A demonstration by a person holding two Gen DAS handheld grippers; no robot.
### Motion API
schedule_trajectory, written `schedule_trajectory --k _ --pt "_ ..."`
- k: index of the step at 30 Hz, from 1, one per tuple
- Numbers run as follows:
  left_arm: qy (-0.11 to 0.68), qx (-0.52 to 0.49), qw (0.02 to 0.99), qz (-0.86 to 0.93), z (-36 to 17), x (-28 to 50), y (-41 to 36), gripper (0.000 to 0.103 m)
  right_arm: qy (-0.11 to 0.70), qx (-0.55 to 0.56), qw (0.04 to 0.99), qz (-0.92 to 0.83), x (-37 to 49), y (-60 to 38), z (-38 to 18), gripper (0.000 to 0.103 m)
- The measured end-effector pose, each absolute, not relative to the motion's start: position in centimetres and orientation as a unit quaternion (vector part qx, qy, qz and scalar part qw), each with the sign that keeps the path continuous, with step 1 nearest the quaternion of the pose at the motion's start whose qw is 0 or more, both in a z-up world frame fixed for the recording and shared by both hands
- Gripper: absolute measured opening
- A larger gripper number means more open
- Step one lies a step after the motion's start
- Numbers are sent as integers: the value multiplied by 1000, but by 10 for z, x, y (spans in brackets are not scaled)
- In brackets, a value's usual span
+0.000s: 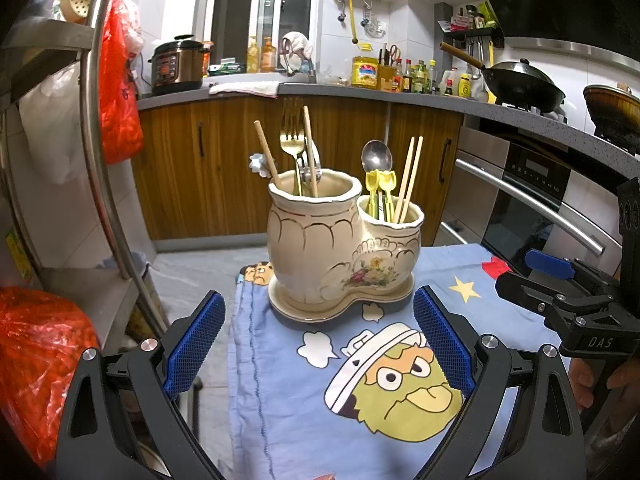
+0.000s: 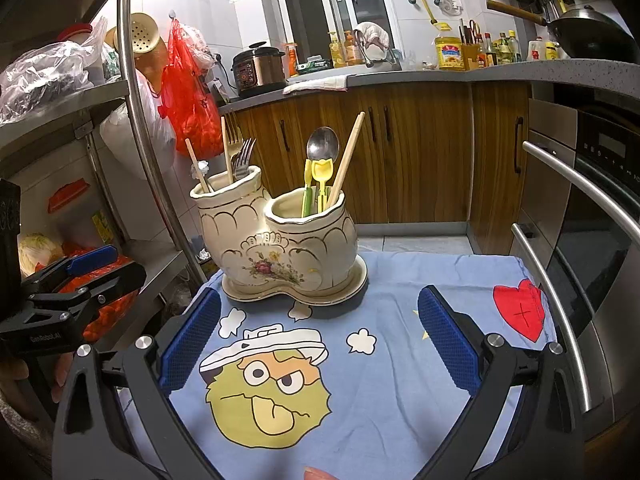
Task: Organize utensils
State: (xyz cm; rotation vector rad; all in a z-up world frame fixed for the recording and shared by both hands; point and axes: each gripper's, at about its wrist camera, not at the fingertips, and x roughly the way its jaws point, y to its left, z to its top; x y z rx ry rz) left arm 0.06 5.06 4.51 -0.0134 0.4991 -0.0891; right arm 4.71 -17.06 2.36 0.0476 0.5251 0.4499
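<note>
On the bench, both grippers face a full holder.
Left gripper (image 1: 316, 344) and right gripper (image 2: 320, 340) hang wide open and empty over the blue cloth (image 1: 472, 264); the 2-cup ceramic holder (image 1: 320, 240) stands straight ahead, about equally near each. Utensils stand upright. I count 2 chopsticks (image 1: 264, 152) and 2 forks (image 2: 240, 156) in the taller cup, 1 steel spoon (image 1: 376, 156), 2 yellow scoops (image 1: 380, 182) and 2 chopsticks in the shorter.
</note>
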Motion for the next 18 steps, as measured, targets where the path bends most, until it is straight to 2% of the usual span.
schedule_trajectory --k 18 --pt "247 -4 968 -44 46 1 50 95 256 22 941 221 46 -170 24 97"
